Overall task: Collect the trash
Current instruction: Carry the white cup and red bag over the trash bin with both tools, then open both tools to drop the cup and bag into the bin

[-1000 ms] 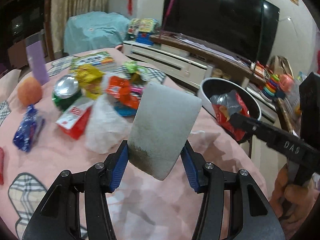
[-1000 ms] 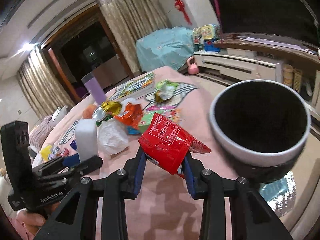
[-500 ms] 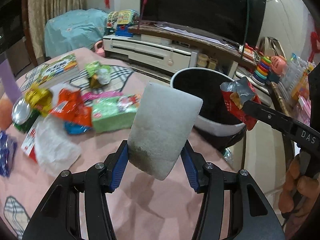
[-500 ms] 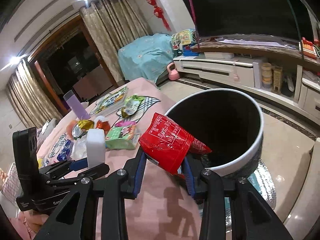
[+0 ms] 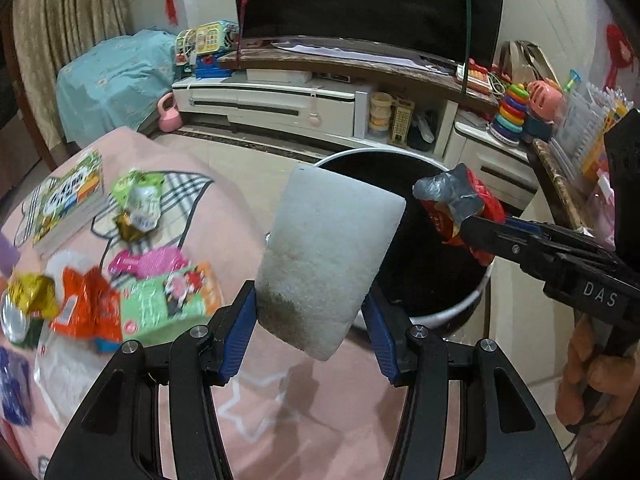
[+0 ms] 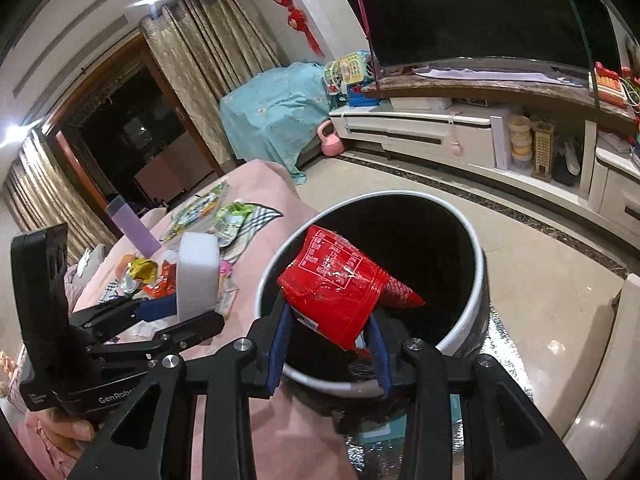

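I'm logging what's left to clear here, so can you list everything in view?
White foam block: 1, white, held between left fingers.
Red wrapper: 1, red, held between right fingers over the bin.
Bin: 1, black with white rim, beside the table.
Wrappers: several, orange, green, pink, gold, on the pink tablecloth.
Book: 1, green-white, far table edge.
Purple box: 1, upright.
TV: 1, black.
Left gripper: black, blue pads.
Right gripper: same.

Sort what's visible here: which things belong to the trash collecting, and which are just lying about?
Job:
left gripper holding white foam block
right gripper holding red snack bag
trash bin
wrappers on the table

Lying about:
pink kettlebell
stacking-ring toy
television
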